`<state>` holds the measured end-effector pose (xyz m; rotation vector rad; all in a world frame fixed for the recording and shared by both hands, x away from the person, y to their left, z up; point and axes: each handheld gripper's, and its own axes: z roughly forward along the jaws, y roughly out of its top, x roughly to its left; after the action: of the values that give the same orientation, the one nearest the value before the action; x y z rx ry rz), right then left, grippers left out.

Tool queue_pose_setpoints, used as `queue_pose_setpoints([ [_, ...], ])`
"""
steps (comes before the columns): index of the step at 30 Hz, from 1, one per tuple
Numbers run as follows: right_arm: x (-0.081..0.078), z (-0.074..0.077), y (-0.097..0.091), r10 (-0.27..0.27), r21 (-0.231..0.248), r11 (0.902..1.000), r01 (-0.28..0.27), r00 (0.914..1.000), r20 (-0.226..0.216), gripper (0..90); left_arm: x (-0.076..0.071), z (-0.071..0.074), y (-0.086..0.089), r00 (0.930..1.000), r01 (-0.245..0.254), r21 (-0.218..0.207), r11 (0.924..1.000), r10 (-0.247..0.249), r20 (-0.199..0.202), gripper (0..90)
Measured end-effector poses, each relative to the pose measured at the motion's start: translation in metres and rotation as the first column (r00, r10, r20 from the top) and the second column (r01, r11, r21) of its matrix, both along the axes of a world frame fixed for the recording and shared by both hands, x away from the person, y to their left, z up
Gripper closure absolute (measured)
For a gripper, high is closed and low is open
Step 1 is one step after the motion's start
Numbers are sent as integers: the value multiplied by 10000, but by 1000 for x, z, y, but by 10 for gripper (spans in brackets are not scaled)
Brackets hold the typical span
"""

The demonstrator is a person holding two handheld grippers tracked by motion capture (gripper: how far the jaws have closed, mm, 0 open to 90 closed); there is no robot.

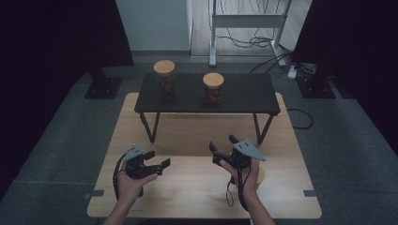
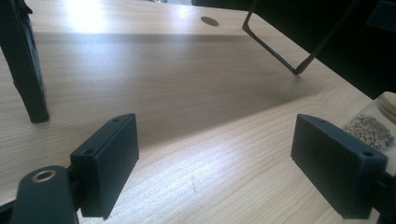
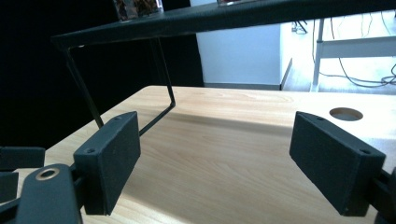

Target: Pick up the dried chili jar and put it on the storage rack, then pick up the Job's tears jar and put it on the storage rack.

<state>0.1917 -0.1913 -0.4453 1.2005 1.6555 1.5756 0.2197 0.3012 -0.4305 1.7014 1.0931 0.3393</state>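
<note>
I hold a gripper in each hand over the wooden tabletop (image 1: 197,187), on my side of the low black shelf (image 1: 206,93) that stands across it on thin metal legs.

My left gripper (image 1: 158,161) hangs in front of the shelf's left leg, its jaws spread wide with nothing between them. Along that gripper's own view, bare wood lies between the two black pads (image 2: 109,165), and past the right-hand pad a small heap of pale grains (image 2: 371,130) sits on the tabletop, with the rim of something round and wooden at the picture's edge just beyond it. I cannot tell what that round thing is.

My right gripper (image 1: 224,144) sits in front of the shelf's right half, lifted a little off the wood, the grey three-cornered plate on its top. Its jaws are also apart and empty; in its own view the pads (image 3: 112,161) frame open wood and the shelf's bent leg (image 3: 159,109), with a round hole (image 3: 346,113) in the tabletop off to the right.

Two glass jars with wooden lids stand on the shelf, well away from both grippers: the taller jar (image 1: 165,80) towards the shelf's left end, the shorter jar (image 1: 213,88) near its middle. Both hold something reddish-brown. Neither gripper touches them.
</note>
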Motion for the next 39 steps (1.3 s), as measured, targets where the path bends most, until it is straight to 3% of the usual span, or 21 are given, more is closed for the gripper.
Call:
queue_pose_setpoints([
  [14, -7, 0, 1, 33, -36, 10000, -33, 9999, -107, 160, -1, 2, 0, 9999, 72, -47, 10000, -72, 122, 149],
  [23, -20, 3, -2, 20, -21, 10000, -20, 10000, -56, 168, -3, 4, 0, 9998, 85, -67, 9999, -84, 193, 149],
  [30, -32, 6, 0, -39, -376, 9993, 45, 9998, 171, 164, -4, 4, 0, 9997, 107, -103, 9999, -105, 240, 149],
  [39, -42, 7, -1, -104, -656, 9978, 112, 9999, 122, 154, -5, 5, 2, 9995, 166, -227, 9996, -160, 273, 149],
])
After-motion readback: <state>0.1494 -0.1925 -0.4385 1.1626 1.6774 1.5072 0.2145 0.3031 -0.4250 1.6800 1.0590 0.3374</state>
